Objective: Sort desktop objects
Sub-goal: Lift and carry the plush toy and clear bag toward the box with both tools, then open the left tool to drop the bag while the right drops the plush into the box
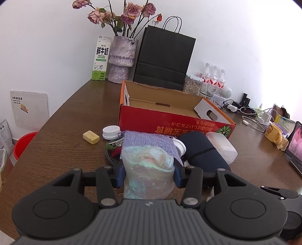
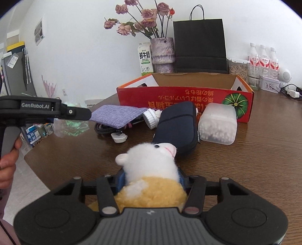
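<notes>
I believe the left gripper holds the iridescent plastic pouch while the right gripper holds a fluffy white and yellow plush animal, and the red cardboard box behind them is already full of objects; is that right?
Nearly. The red cardboard box is not full: the left wrist view shows its bare cardboard floor, with nothing visible inside. The rest stands: the left gripper holds the iridescent plastic pouch, and the right gripper holds the fluffy white and yellow plush animal.

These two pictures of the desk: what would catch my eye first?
Probably the white and yellow plush toy gripped in the right tool, low in the middle of the right view. Next, the iridescent plastic pouch clamped in the left tool. Behind both, the open red cardboard box sits mid-table, dried roses at the wall.
</notes>
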